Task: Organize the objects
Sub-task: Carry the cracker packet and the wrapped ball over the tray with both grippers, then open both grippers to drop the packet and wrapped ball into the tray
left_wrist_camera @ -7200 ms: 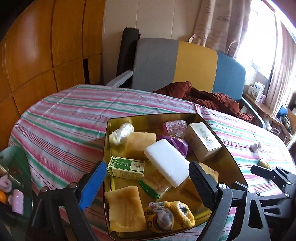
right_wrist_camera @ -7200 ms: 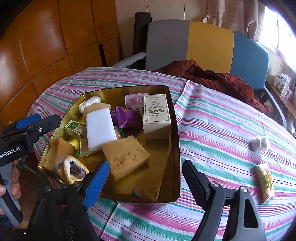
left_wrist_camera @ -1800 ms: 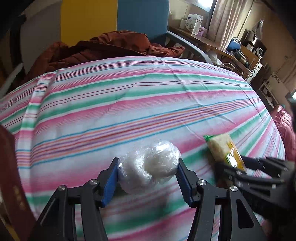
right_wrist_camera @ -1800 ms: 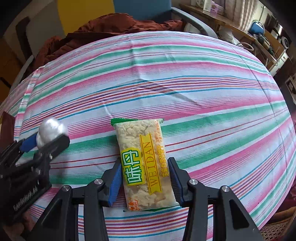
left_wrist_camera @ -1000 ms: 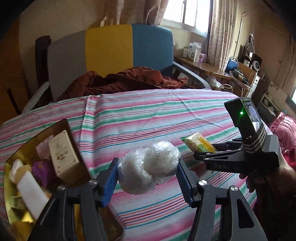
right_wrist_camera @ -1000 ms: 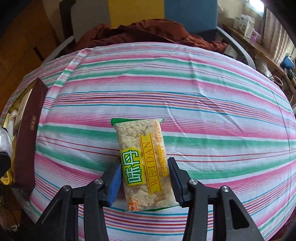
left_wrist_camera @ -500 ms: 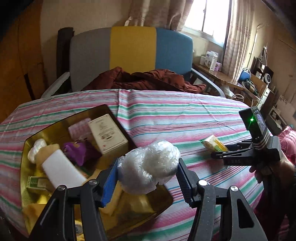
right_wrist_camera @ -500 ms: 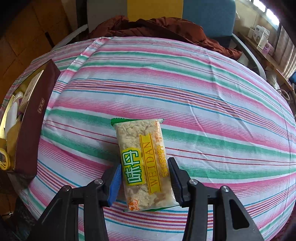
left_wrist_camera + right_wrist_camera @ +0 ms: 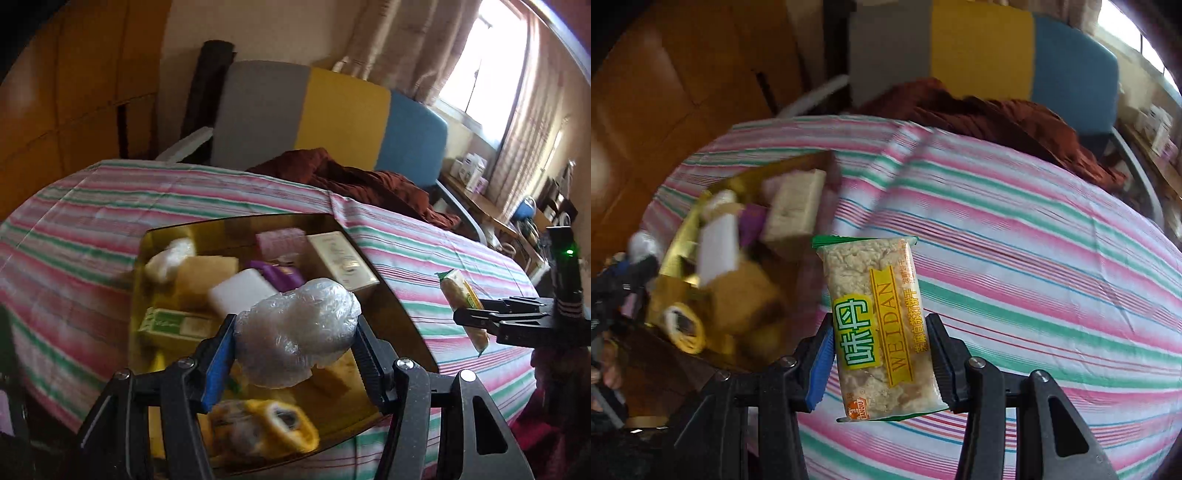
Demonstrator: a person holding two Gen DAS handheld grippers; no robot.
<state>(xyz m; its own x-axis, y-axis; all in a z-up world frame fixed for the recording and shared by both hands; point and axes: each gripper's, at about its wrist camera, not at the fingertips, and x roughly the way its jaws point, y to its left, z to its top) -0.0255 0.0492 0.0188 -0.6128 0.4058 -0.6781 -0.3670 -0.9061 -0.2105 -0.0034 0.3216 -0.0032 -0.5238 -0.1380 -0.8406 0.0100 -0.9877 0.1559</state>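
The desk (image 9: pixel 424 258), under a pink, green and white striped cloth, fills the middle of both views, and its cloth shows bare of loose things wherever it is in sight. On it, centre-left in the left wrist view and at the left of the right wrist view, sits the gold tray (image 9: pixel 402 314), already well stocked: a cream carton (image 9: pixel 343 260) at its upper right, a white block (image 9: pixel 240 291) in the middle, tan sponges (image 9: pixel 207 267), a green box (image 9: pixel 173 326) on the left, a purple wrapper (image 9: pixel 277 275), a small white bundle (image 9: pixel 168 258) at the upper left, and a yellow-rimmed rolled thing (image 9: pixel 262 428) at the lower edge.

So most of the sorting looks done; what remains, as I judge it, is the two things in the air.

The left tongs (image 9: pixel 295 343), low in the left wrist view, are clenched on a plastic-wrapped white bundle (image 9: pixel 295 332), which hangs over the near part of the tray and only needs lowering and letting go.

The right tongs (image 9: pixel 882 354) grasp a snack packet (image 9: pixel 879 325) by its lower half, lengthwise up the frame. It hangs above the cloth just right of the tray's edge, so it has a little further to travel leftward before release.
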